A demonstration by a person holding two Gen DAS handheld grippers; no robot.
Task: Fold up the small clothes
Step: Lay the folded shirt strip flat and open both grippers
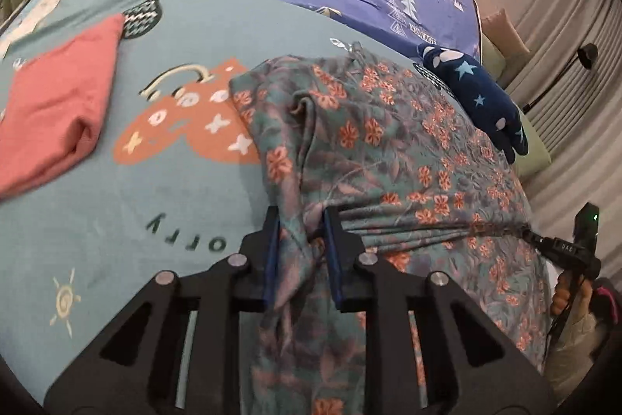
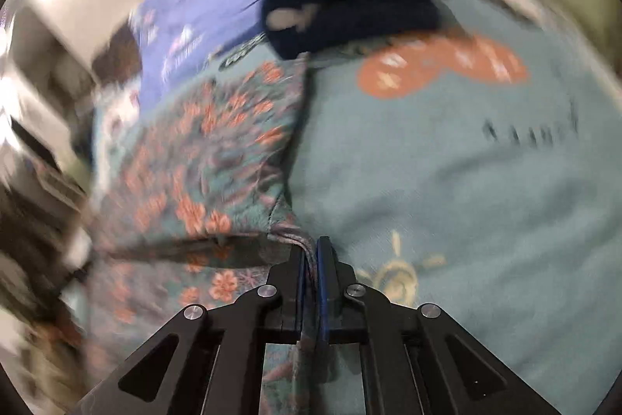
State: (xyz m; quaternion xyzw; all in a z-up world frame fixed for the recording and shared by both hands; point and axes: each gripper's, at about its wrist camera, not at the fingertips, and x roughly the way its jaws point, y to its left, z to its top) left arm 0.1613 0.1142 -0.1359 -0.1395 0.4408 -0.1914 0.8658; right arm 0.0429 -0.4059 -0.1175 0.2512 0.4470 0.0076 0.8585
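**Floral garment gripped at two points, fold not yet finished**

Nearest, the left gripper pinched a bunched fold of the floral garment between narrowly parted jaws. The right gripper was clamped almost fully closed on a thin edge of the same cloth. The garment lay rumpled on the teal bedspread, evidently mid-fold. Farther off, a pink garment already lay folded; a navy starred piece seemingly waited.

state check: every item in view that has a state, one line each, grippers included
floral garment: bunched, partly spread, gripped at two points
pink garment: folded, lying on the bed
navy star garment: crumpled
left gripper: shut on bunched floral fabric
right gripper: shut on a floral edge
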